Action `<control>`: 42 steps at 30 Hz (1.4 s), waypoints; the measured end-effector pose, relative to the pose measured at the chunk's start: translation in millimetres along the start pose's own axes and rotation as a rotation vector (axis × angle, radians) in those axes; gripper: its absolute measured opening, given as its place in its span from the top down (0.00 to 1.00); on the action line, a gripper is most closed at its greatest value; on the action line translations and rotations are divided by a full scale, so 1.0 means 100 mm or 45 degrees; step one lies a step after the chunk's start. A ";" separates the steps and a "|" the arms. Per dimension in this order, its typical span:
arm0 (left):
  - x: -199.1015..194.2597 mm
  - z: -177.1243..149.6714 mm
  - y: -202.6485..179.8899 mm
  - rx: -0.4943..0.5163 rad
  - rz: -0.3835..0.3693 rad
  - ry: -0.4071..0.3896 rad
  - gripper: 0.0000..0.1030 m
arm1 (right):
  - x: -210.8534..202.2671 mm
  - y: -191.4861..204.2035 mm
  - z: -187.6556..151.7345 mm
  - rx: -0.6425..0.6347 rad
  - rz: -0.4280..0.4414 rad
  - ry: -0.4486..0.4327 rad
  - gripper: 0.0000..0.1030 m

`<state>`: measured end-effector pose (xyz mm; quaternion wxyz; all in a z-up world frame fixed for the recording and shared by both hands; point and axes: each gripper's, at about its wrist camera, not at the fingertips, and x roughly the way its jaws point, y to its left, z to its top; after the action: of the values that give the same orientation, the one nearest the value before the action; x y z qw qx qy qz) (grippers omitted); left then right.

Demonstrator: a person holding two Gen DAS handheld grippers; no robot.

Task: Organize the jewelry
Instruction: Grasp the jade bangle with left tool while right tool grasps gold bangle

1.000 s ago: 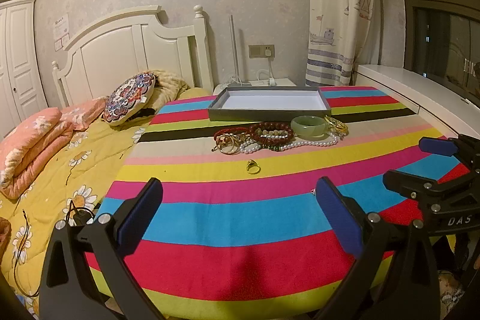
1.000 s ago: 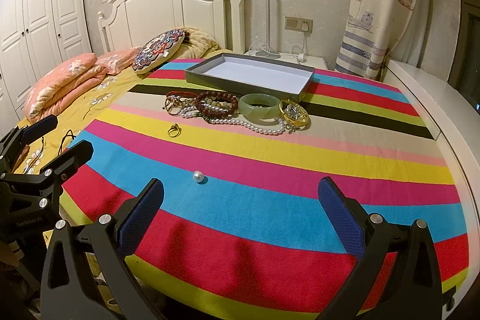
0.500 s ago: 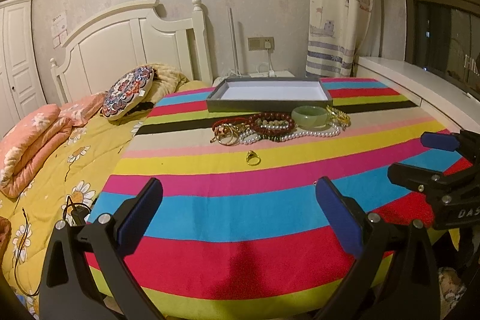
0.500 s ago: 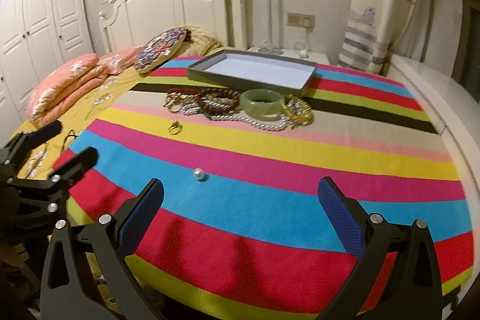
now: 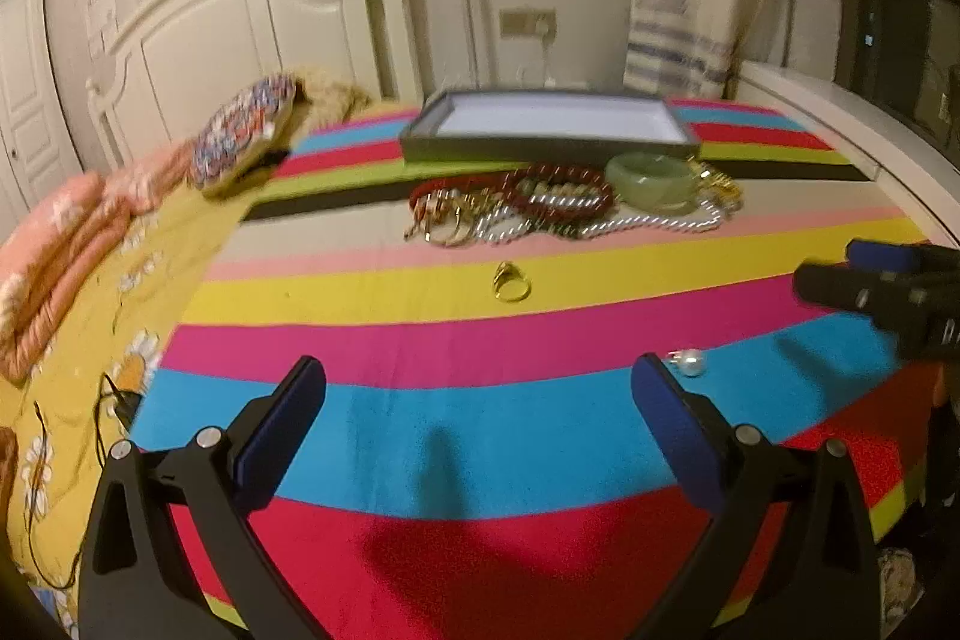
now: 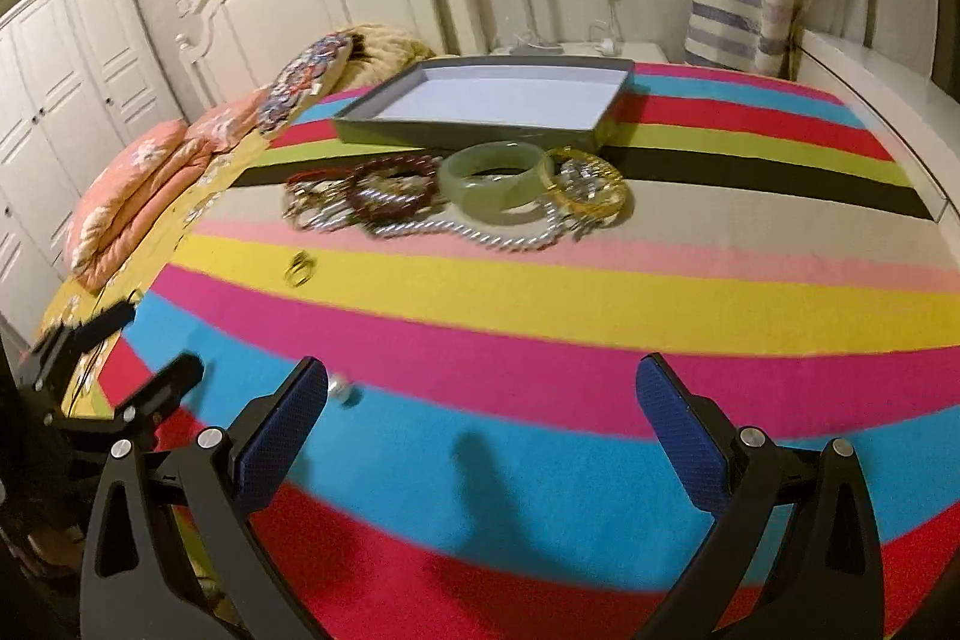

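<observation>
A grey tray (image 5: 420, 148) (image 6: 360, 127) with a white floor sits at the far side of the striped table. In front of it lies a pile: a jade bangle (image 5: 651, 178) (image 6: 498, 181), a dark red bead bracelet (image 5: 561, 196) (image 6: 390, 187), a pearl necklace (image 5: 654, 223) (image 6: 480, 235) and a gold bangle (image 6: 585, 181). A gold ring (image 5: 511, 283) (image 6: 299, 269) lies alone on the yellow stripe. A loose pearl (image 5: 690, 361) (image 6: 348, 391) lies on the blue stripe. My left gripper (image 5: 480, 430) and right gripper (image 6: 483, 430) are open, empty and low over the near table.
The table is covered by a striped cloth (image 5: 480, 430) (image 6: 600, 304). A bed with a round patterned cushion (image 5: 246, 133) and pink quilts (image 6: 138, 196) lies to the left. A white ledge (image 5: 870, 124) runs along the right. The right gripper shows at the left wrist view's right edge (image 5: 882, 280).
Both grippers have moved forward and lower toward the jewelry, so the pile looks nearer. The jaws stay open. The jewelry has not moved.
</observation>
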<state>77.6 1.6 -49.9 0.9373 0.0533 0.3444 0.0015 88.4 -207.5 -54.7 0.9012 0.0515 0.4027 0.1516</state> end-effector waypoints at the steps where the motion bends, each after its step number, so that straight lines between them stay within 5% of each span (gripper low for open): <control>1: 0.06 0.01 0.02 -0.007 -0.001 0.041 0.02 | 0.04 -0.03 0.06 0.008 0.009 0.001 0.04; 9: 0.47 0.14 0.34 -0.093 0.116 0.163 0.02 | 0.48 -0.16 0.56 0.047 0.031 0.044 0.04; 16: 0.55 0.26 0.58 -0.121 0.109 0.167 0.02 | 0.71 -0.12 0.79 0.040 0.129 0.063 0.25; 26: 0.51 0.49 0.35 -0.102 -0.225 0.071 0.03 | 0.84 -0.65 0.86 0.188 0.074 0.087 0.30; 30: 0.60 0.62 0.13 -0.055 -0.339 0.104 0.13 | 0.92 -0.68 0.84 0.177 0.086 0.123 0.31; 38: 0.67 0.66 -0.12 -0.010 -0.353 0.114 0.14 | 1.01 -0.76 0.95 0.132 0.225 0.118 0.30; 40: 0.70 0.66 -0.13 -0.014 -0.338 0.122 0.14 | 1.00 -0.77 0.95 0.139 0.299 0.110 0.43; 42: 0.71 0.68 -0.15 -0.019 -0.339 0.124 0.14 | 0.98 -0.76 0.94 0.128 0.306 0.101 0.43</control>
<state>175.3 -16.9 -46.0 0.9117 -0.0001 0.3935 -0.1178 236.8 -246.3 -77.7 0.8563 0.1386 0.4359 0.2399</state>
